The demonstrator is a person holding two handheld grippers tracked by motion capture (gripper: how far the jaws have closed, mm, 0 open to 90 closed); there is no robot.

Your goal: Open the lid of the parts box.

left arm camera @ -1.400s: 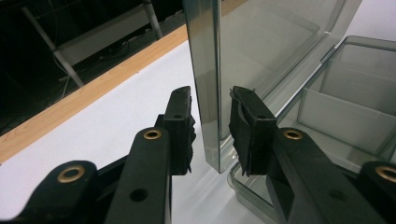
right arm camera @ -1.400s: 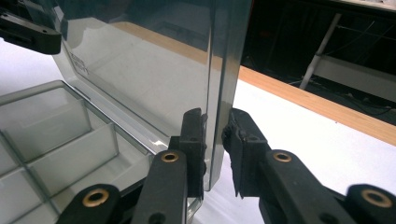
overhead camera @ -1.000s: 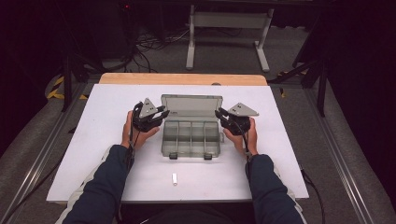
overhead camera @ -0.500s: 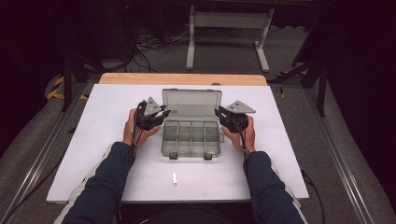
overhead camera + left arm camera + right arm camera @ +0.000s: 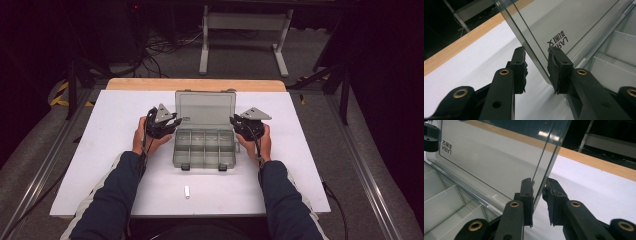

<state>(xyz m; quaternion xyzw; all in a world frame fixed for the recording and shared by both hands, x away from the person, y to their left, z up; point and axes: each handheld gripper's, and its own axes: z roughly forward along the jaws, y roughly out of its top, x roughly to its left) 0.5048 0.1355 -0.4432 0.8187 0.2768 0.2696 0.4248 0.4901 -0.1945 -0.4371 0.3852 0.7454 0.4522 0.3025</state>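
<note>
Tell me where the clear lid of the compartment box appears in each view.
High view: lid at centre, raised behind the compartments.
Left gripper view: lid upper right, its edge between the tongs.
Right gripper view: lid upper left, its edge between the tongs.
Shared landmark: wooden table edge.

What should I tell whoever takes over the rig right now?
Left gripper: jaws straddle the left edge of the lid, a gap on the outer side, so open; they have just been opening.
Right gripper: jaws straddle the lid's right edge; the inner pad looks to touch it, the outer stands off, so no firm grip.
Box: mid-table, compartments look empty, lid open and standing tilted back.
Small white piece: on the table near the front edge, untouched.
Done: lid is up.
Left: probably free both grippers from the lid; then whatever goes in the box.
</note>
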